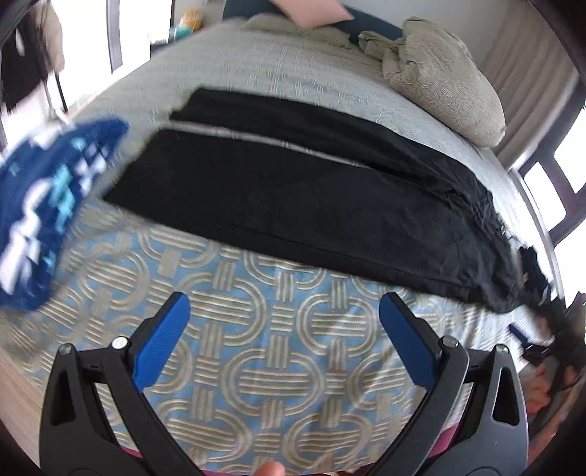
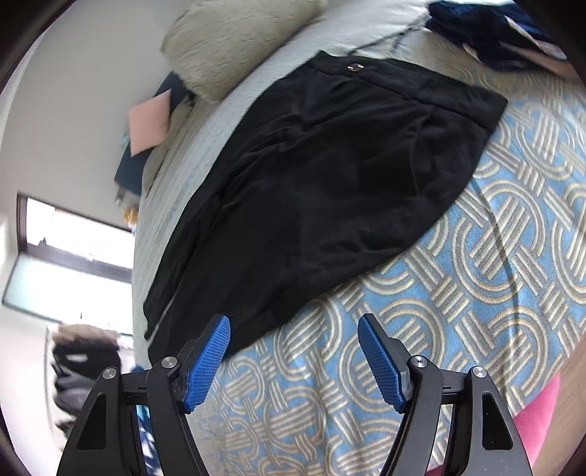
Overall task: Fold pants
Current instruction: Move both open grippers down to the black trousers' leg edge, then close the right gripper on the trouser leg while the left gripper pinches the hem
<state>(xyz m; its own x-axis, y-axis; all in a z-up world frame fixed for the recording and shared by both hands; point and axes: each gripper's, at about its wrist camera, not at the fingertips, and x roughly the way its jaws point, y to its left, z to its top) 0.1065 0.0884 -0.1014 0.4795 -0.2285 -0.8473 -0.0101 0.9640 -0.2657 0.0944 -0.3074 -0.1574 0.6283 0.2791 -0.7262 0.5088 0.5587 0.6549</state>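
Note:
Black pants point(image 1: 293, 190) lie flat on the bed, both legs stretched side by side with a pale gap between them. In the right wrist view the pants point(image 2: 311, 175) show their waistband and a metal button point(image 2: 353, 67) at the far end. My left gripper point(image 1: 284, 315) is open and empty, hovering above the blue patterned blanket just short of the near leg's edge. My right gripper point(image 2: 293, 329) is open and empty, near the leg end of the pants, above the blanket.
A blue and beige patterned blanket point(image 1: 256, 348) covers the bed. A blurred blue patterned cloth point(image 1: 47, 205) is at the left. A beige pillow point(image 1: 447, 80) and a pink cushion point(image 2: 150, 121) lie near the headboard. A dark garment pile point(image 2: 487, 29) lies beyond the waistband.

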